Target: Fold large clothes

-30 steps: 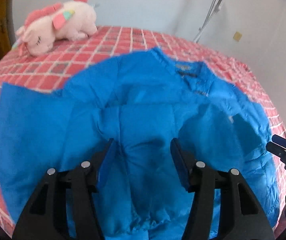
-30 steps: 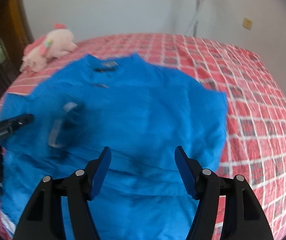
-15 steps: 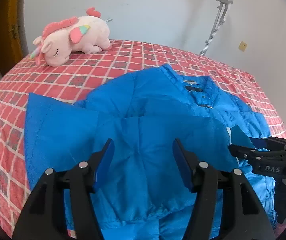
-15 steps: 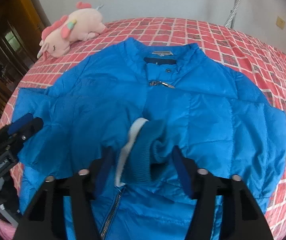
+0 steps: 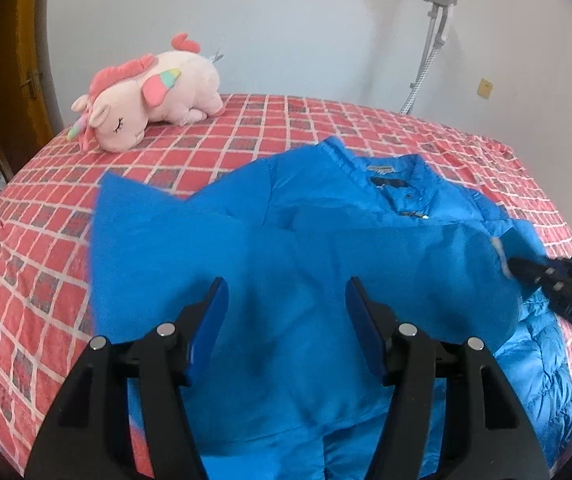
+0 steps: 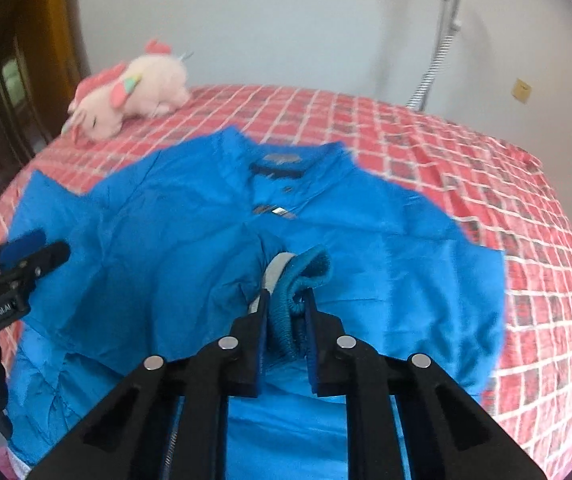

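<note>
I am clamping my right gripper (image 6: pixel 286 308) on the jacket (image 6: pixel 190 216) cuff (image 6: pixel 305 268); my left gripper (image 5: pixel 286 300) is hanging open, empty, over the bed (image 5: pixel 46 208).

Bed (image 5: pixel 254 120) under red checked cover with white grid lines. Blue padded jacket (image 5: pixel 270 264) spread front-up over middle, collar toward far wall, one sleeve folded across chest. Pink plush unicorn (image 5: pixel 146 92) lying on side near far left edge, apart from jacket.
</note>
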The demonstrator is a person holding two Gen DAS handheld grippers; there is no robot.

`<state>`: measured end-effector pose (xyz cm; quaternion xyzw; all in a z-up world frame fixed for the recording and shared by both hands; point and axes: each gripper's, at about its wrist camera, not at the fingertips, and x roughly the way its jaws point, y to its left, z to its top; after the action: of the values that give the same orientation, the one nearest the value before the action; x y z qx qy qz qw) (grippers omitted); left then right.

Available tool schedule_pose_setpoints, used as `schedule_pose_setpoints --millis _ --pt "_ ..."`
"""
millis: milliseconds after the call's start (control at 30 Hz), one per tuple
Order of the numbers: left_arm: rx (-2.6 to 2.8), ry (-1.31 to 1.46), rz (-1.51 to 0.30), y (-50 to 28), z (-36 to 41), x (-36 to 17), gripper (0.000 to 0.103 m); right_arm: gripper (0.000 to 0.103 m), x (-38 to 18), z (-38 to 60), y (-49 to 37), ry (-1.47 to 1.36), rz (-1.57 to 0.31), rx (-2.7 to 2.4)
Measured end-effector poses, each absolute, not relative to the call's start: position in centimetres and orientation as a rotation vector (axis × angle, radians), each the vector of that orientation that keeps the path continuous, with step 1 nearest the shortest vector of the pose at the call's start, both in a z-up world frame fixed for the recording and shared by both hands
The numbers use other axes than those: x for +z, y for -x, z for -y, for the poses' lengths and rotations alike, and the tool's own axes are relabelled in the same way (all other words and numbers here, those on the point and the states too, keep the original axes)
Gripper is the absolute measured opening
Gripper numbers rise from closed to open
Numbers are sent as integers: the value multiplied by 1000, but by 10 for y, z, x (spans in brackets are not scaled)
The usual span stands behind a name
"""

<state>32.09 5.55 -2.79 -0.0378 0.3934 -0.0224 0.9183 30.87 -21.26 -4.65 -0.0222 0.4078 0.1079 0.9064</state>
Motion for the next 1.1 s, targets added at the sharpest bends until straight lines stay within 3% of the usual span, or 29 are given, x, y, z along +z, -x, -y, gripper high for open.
schedule_pose_setpoints --millis 333,733,900,1100 --pt "-48 34 -786 -328 -42 -27 63 15 -28 332 -307 -110 -811 56" --pt "-42 17 -936 -365 -45 -82 65 16 -105 350 -335 -111 -966 11" --pt "-23 -27 -931 -359 -41 -71 63 26 -82 351 -320 -94 -907 13" --pt "-126 -3 -868 -352 -11 -27 64 28 -34 327 -307 -78 -811 103"
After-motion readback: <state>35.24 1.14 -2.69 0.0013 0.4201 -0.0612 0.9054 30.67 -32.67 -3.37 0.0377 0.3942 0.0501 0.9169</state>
